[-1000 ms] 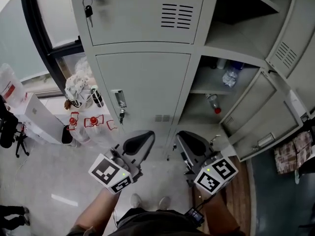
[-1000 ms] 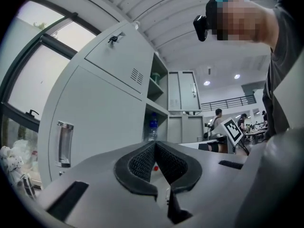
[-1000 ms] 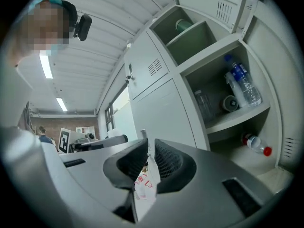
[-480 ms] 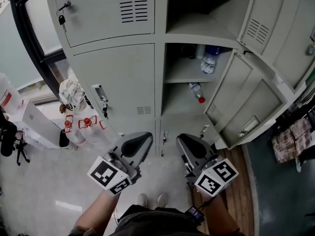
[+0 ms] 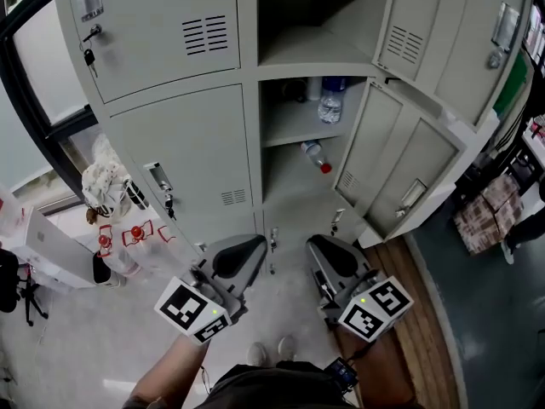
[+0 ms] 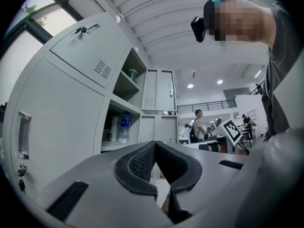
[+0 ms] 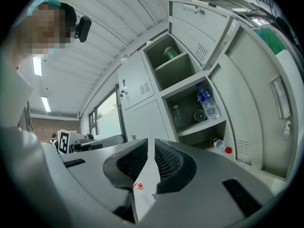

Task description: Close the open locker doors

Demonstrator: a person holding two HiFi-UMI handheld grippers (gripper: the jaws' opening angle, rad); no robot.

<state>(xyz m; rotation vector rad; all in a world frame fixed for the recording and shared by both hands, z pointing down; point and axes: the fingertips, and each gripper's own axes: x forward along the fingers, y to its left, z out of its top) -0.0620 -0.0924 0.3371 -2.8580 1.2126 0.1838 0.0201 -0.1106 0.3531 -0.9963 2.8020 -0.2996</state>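
Locker doors [image 5: 400, 167]: left tongs [image 5: 243, 254] clenched on nothing, right tongs [image 5: 330, 258] a crack apart, empty, both held low in front. Two doors swung open at right, bottles [image 5: 330, 100] on shelves [image 5: 289, 130] inside.

L claw [image 6: 154, 145] shut, R claw [image 7: 150, 144] slightly ajar; both empty, side by side.

A water bottle [image 5: 330, 100] stands at the back of the middle shelf [image 5: 288, 128]; a red-capped bottle [image 5: 316, 157] lies on its side on the lower shelf [image 5: 288, 190]. A green cup [image 7: 171, 52] sits on the top shelf [image 7: 179, 63]. On the pale floor [image 5: 85, 339] at left lie clear bags [image 5: 109, 186] and a white box [image 5: 51, 245]; a patterned bundle [image 5: 485, 218] sits at right.
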